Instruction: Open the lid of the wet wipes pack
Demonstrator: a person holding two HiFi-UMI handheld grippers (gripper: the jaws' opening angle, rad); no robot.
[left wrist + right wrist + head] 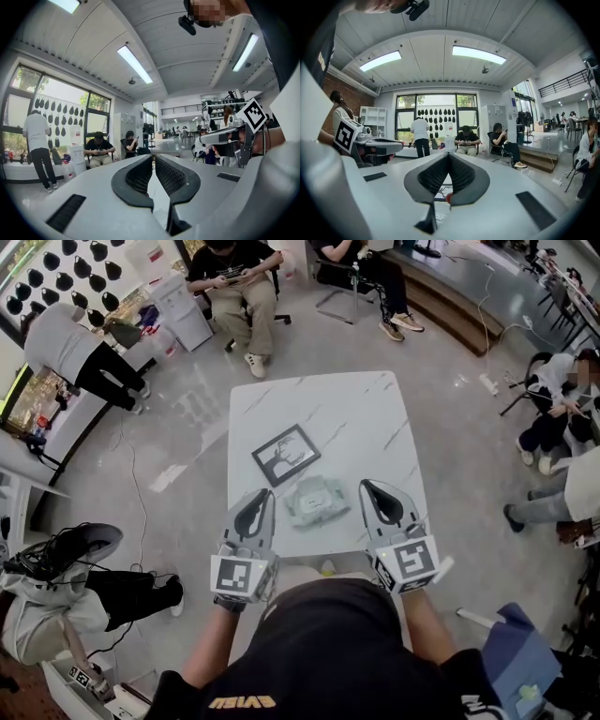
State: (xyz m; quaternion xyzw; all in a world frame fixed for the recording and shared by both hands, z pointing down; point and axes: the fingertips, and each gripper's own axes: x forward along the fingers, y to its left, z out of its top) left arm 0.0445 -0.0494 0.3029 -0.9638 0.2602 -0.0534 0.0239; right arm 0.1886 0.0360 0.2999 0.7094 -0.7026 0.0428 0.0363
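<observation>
The table (375, 409) carries the work near its front edge, within reach of both tools. The left gripper (266, 494) and right gripper (367, 485) are held level, one on each side of the work. Each has its jaws together with nothing between them, so neither grips anything. A dark picture frame (286, 455) lies flat just behind. The wet wipes pack (316, 500) lies flat between the grippers, top up, giving access to its lid. The lid's position is too small to read.
</observation>
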